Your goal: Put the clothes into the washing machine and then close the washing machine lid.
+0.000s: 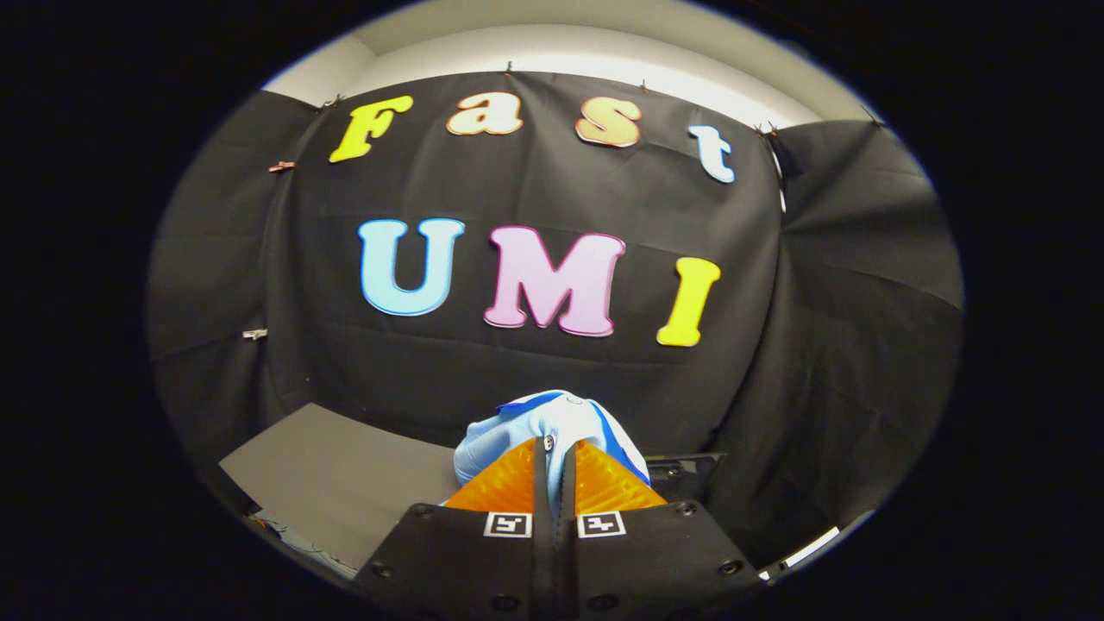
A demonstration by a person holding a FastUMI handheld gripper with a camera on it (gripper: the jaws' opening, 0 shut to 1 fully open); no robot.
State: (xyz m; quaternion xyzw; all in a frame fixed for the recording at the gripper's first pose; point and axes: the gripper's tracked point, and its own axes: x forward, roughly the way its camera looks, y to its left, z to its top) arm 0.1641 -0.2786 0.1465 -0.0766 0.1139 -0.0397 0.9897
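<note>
A: Two orange fingers (509,483) of the claw (554,470) nearly touch, clenched on a light-blue and white garment (543,423) bunched just above their tips.

B: Surroundings?

A: Dark flat panel (345,483) low to the left, its far edge against the black cloth wall (535,362). Dark bracket edge (686,473) just right of the garment. Open air ahead.
</note>
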